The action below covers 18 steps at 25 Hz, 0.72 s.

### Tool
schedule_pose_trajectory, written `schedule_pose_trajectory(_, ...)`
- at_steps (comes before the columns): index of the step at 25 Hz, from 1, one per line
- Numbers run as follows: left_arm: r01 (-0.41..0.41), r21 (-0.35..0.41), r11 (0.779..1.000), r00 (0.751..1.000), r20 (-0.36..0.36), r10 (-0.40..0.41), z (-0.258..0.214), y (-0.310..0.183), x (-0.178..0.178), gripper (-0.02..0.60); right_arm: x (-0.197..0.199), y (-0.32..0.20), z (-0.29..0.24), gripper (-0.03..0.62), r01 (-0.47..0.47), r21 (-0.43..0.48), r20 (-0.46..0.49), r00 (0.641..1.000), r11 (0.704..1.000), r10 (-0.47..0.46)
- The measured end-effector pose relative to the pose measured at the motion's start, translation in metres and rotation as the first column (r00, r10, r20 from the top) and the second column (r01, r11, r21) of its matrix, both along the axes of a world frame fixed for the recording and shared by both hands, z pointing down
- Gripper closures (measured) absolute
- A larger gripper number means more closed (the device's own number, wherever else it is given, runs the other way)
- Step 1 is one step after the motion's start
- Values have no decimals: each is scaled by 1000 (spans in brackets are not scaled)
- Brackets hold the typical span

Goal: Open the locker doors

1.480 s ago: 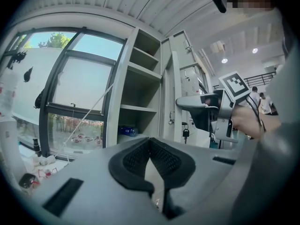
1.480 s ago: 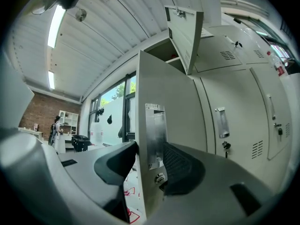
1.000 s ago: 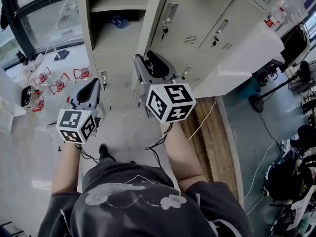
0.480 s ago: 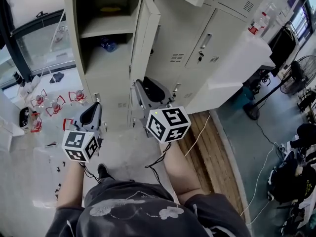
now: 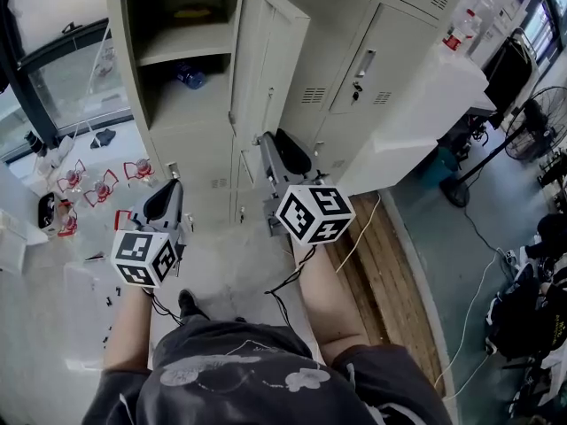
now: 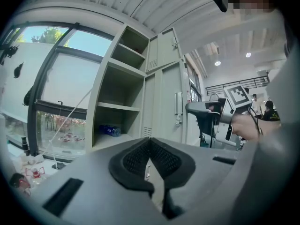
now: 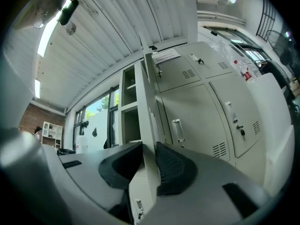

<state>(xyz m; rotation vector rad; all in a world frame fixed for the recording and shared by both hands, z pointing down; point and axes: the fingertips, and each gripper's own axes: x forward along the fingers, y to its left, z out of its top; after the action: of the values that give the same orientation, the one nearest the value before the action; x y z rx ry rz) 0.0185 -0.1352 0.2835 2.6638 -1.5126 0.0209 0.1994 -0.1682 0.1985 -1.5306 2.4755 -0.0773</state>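
Note:
The beige locker bank (image 5: 372,60) fills the top of the head view. Its left column stands open, with a blue bottle (image 5: 189,78) on a shelf. The tall locker door (image 5: 266,69) of that column is swung outward. My right gripper (image 5: 276,149) holds the door's free edge (image 7: 149,121). Its jaws have just been closing, and the pads (image 7: 171,165) now press on both faces of the door. My left gripper (image 5: 166,193) hangs lower left, away from the lockers, with its pads (image 6: 136,158) together on nothing. The bottle (image 6: 108,131) and the right gripper (image 6: 206,114) show in the left gripper view.
Red clip-like items (image 5: 97,189) lie on the pale floor at left, below a window. A wooden board (image 5: 390,264) and a loose cable (image 5: 359,228) lie right of my feet. A white cabinet (image 5: 443,96) adjoins the lockers; a fan (image 5: 540,113) stands beyond.
The locker door has swung further out from the frame. My right gripper has moved rightward with the door's edge. The left gripper has shifted only slightly.

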Motion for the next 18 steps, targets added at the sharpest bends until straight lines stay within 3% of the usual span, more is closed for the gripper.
schedule_pose_trajectory(18, 74, -17, 997, 997, 11, -74, 8, 24, -16, 572, 30, -1, -2, 490, -105, 29, -42, 994, 994, 106)
